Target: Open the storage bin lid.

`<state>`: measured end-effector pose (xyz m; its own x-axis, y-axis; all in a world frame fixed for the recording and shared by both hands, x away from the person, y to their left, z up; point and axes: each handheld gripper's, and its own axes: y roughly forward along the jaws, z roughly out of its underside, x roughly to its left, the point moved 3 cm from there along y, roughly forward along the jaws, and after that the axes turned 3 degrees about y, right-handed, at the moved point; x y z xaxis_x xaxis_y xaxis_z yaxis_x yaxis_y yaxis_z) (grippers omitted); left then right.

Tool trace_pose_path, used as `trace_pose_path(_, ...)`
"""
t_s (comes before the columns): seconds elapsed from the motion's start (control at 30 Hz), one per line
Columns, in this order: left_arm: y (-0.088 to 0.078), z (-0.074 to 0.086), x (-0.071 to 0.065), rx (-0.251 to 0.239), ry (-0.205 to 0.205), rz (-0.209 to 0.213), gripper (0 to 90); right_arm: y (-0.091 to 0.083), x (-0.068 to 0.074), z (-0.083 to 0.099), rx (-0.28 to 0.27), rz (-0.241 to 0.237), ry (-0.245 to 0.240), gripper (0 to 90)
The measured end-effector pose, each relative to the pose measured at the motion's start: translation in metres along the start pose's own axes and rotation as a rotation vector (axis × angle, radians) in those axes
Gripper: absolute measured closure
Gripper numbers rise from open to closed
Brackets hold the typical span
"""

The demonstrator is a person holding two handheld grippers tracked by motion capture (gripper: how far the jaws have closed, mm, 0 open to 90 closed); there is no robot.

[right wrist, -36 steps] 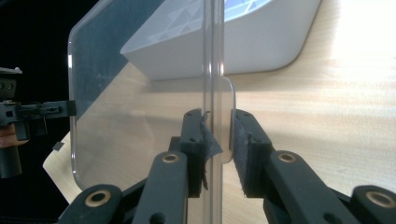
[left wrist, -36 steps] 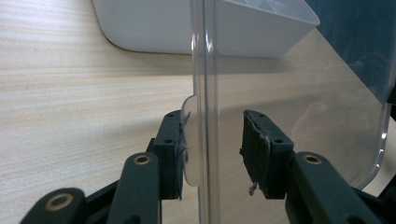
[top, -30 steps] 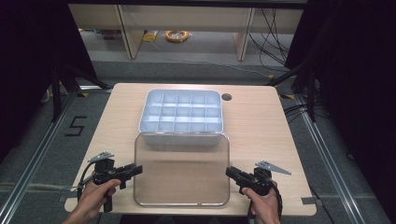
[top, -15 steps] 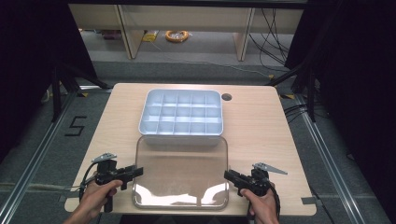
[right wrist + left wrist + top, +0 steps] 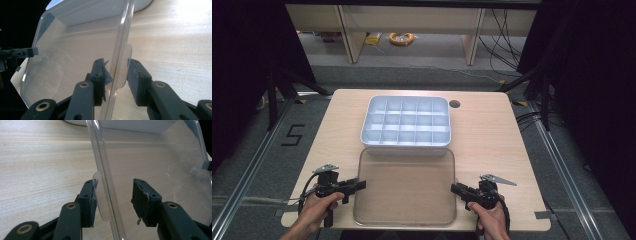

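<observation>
The left hand-held gripper [image 5: 360,184] lay low and level at the near left of the pale wooden worktop [image 5: 492,135], pointing inward; the right hand-held gripper [image 5: 455,188] mirrored it from the near right. Between them lay the clear, flat, round-cornered plastic lid [image 5: 405,186], its side rims inside each pair of jaws. Both pairs of jaws had just been opening: in the left gripper view the lid's small tab [image 5: 100,202] rested by one pad with a gap to the other, and in the right gripper view the pads stood apart on either side of the rim and its tab [image 5: 124,67], not pressing. Just beyond the lid's far edge sat the white, gridded plastic compartment tray [image 5: 406,122]. Bare worktop stretched outward behind each hand-held gripper.
</observation>
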<state>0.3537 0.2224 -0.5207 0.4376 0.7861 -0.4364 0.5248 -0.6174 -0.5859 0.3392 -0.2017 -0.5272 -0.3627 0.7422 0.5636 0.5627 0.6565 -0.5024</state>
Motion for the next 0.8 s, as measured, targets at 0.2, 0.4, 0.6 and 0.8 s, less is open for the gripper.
trace_pose_path(0.2,0.003,0.0,0.001,0.014,-0.002,-0.002,53.3,0.001,0.002,0.002,0.017,0.008,0.044,67.3)
trace_pose_path(0.4,0.007,0.001,0.003,0.032,-0.006,-0.007,51.8,0.003,-0.002,0.001,0.022,0.02,0.009,66.6)
trace_pose_path(0.6,0.01,0.001,0.004,0.039,-0.002,-0.016,50.9,0.005,-0.004,0.002,0.025,0.029,-0.001,66.1)
trace_pose_path(0.8,0.011,0.004,0.004,0.054,0.024,-0.036,48.9,0.005,-0.003,0.003,0.038,0.042,-0.006,65.1)
